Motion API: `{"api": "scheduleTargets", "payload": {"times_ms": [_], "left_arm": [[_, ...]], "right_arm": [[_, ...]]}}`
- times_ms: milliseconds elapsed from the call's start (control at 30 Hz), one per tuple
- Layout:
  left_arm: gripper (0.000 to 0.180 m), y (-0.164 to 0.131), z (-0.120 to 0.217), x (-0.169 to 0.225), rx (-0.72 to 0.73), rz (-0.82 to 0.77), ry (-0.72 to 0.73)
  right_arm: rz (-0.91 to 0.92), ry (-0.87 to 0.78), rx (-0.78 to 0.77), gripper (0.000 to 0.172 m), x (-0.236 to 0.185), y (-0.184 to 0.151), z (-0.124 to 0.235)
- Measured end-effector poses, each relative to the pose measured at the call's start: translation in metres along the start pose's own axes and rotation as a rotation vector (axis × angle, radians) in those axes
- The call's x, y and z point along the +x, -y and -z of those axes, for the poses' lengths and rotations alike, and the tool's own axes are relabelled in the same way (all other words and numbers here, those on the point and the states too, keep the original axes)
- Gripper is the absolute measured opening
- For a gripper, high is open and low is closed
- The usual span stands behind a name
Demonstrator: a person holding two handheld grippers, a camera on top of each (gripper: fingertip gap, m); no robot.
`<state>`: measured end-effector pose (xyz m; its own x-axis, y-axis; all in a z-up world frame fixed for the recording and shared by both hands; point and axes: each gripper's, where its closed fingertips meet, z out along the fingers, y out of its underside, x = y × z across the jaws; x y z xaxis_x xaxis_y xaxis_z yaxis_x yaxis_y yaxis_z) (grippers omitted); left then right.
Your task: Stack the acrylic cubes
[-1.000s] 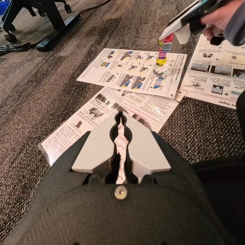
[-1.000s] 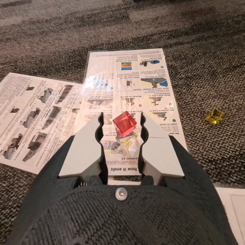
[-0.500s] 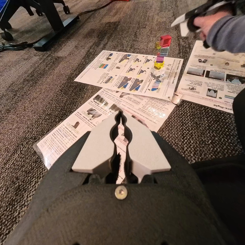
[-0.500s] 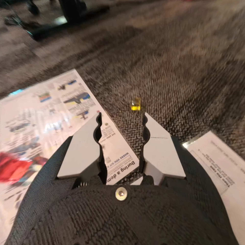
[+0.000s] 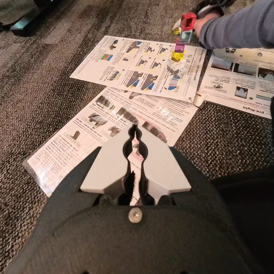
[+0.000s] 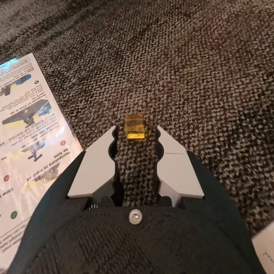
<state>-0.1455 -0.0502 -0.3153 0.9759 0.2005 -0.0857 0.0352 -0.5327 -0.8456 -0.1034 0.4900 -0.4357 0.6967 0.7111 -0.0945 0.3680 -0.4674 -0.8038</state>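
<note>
My right gripper (image 6: 136,128) is open over the carpet. A small clear yellow cube (image 6: 134,128) lies on the carpet between its fingertips, with a gap on each side, so no pad touches it. My left gripper (image 5: 134,126) is shut with nothing in it, above a laminated sheet (image 5: 83,140). In the left wrist view a leaning stack of clear coloured cubes stands far off on another sheet (image 5: 133,62): red cube (image 5: 188,21) on top, then pale blue (image 5: 185,36), magenta (image 5: 179,48), yellow (image 5: 177,56) and a clear block (image 5: 175,69). The right gripper's hand and grey sleeve (image 5: 231,25) are behind the stack.
Grey speckled carpet (image 6: 192,74) covers the floor. A third printed sheet (image 5: 244,77) lies at the right, joined by a metal ring (image 5: 195,102). A dark furniture base (image 5: 22,28) stands far left. A laminated sheet's edge (image 6: 29,133) is left of the right gripper. The tips of one gripper are about 55 cm away from the tips of the other.
My right gripper left the red cube on top of the stack, swung right and down to the yellow cube on the carpet, and its jaws narrowed somewhat. My left gripper stayed shut and barely moved.
</note>
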Motion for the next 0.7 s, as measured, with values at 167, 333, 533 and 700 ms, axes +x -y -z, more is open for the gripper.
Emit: {"api": "scheduleTargets", "payload": {"times_ms": [167,333,533,700], "left_arm": [[0.000,0.001,0.001,0.000,0.005,0.010,-0.001],[0.000,0.004,0.006,-0.001,0.026,0.007,0.014],[0.000,0.009,0.016,-0.001,0.056,0.006,0.034],[0.000,0.012,0.023,0.000,0.076,-0.017,0.059]], "right_arm": [[0.097,-0.047,-0.070,0.025,-0.007,-0.002,-0.003],[0.011,0.060,0.039,0.025,-0.038,0.017,0.048],[-0.069,0.271,0.174,0.026,-0.095,0.058,0.147],[-0.001,0.428,0.166,0.025,-0.141,0.052,0.220]]}}
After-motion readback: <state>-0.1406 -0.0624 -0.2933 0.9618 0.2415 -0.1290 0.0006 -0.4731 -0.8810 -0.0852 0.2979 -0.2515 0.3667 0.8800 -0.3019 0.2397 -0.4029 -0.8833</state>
